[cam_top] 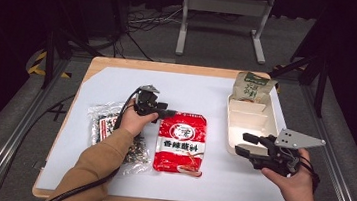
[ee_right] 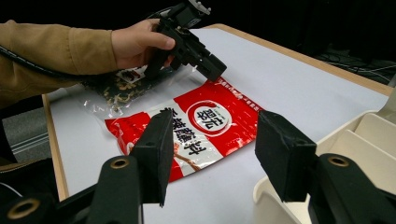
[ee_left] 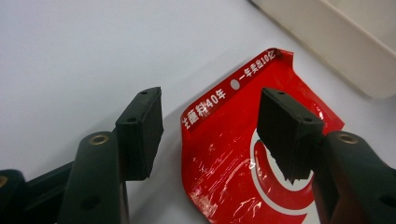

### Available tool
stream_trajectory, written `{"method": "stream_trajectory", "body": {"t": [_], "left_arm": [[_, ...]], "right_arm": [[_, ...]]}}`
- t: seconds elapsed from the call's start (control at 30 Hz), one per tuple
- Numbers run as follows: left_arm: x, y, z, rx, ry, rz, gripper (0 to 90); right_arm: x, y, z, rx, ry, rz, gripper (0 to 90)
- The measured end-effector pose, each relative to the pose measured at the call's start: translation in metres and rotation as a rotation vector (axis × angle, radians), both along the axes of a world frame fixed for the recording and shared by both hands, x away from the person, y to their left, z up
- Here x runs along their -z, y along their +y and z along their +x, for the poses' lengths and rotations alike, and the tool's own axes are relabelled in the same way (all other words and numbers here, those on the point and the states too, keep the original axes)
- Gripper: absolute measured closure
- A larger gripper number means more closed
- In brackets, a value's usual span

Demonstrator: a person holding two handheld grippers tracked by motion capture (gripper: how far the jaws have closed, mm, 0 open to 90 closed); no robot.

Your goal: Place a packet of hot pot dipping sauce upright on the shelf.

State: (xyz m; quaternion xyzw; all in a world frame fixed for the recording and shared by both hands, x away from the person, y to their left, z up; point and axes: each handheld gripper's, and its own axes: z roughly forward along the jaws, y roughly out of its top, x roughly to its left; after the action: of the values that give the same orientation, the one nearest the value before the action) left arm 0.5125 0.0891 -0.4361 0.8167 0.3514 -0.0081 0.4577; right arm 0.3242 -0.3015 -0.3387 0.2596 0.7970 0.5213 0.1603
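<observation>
A red snack packet with white characters lies flat in the middle of the white table sheet. My left gripper hovers open at the packet's far left corner, its jaws straddling that corner without touching it. My right gripper is open and empty, held at the near left rim of a cream divided tray. In the right gripper view the red packet lies beyond my jaws, with the left gripper over its far end.
A clear bag of dark dried food lies under the left forearm at the left. A green-and-tan pouch leans in the tray's far end. The wooden table edge borders the sheet; metal frames stand on the floor behind.
</observation>
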Motion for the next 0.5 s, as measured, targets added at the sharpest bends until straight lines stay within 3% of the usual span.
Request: {"method": "stream_trajectory", "body": {"t": [0.17, 0.5], "left_arm": [[0.0018, -0.0051, 0.0004, 0.002, 0.026, 0.059, 45.4], [0.0043, -0.0093, 0.0019, 0.007, 0.082, 0.076, 44.6]], "right_arm": [[0.0005, 0.0007, 0.0001, -0.005, 0.003, 0.001, 45.8], [0.002, 0.0022, 0.0004, -0.009, 0.008, -0.003, 45.6]]}}
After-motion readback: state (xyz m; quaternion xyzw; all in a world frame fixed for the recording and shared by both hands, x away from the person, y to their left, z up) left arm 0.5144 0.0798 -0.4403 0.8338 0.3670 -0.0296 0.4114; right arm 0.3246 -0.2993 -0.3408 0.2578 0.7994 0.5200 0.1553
